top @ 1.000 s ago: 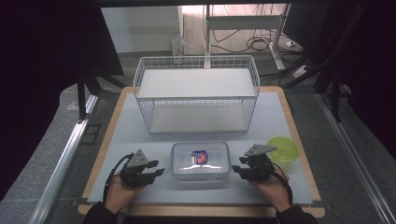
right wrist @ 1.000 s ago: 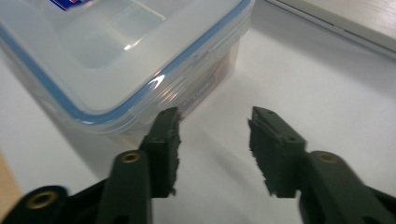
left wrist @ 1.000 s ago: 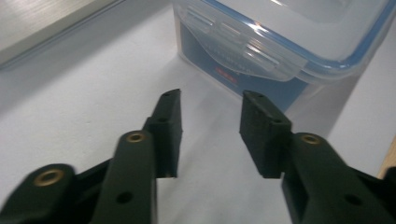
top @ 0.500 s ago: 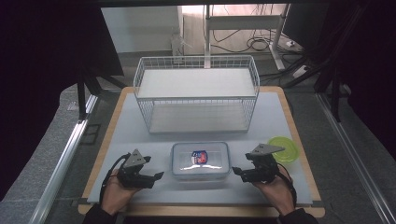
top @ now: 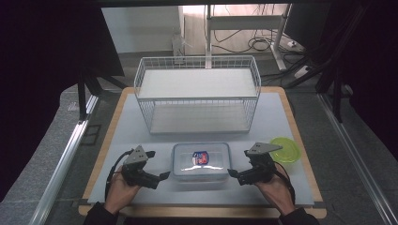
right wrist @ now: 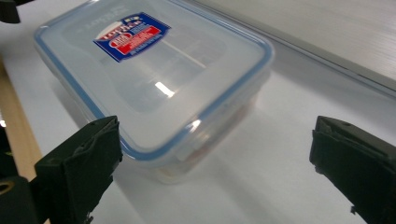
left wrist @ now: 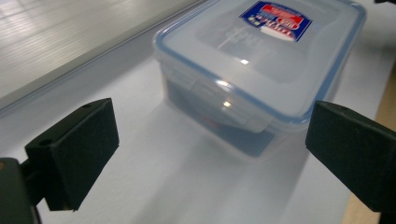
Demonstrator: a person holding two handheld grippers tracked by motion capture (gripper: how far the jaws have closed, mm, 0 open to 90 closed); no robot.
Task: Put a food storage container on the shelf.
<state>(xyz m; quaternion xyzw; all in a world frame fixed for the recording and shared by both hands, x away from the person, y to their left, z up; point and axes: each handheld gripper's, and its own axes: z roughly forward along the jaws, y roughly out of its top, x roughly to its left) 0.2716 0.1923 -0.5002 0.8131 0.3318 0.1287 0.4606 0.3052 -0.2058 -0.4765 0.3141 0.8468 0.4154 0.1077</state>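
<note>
A clear plastic food box [top: 201,161] with a blue-rimmed lid and a red and blue label lies near the front of the white mat [top: 141,136]. My left gripper [top: 158,165] stands open just left of the box, its jaws pointing at the box's left end. My right gripper [top: 238,162] stands open just right of it, pointing at the right end. In the left gripper view the box [left wrist: 261,60] lies ahead of the open gripper [left wrist: 215,154], with nothing between the jaws. In the right gripper view the box [right wrist: 154,70] lies just ahead of the open gripper [right wrist: 217,163], close to its left jaw.
A white wire basket [top: 197,93] stands behind the box at the middle of the mat. A yellow-green round dish [top: 286,149] lies to the right, beside my right hand. The wooden table edge [top: 202,212] runs along the front.
Both hands have shifted only slightly beside the box. The grippers stay open and the box has not moved.
</note>
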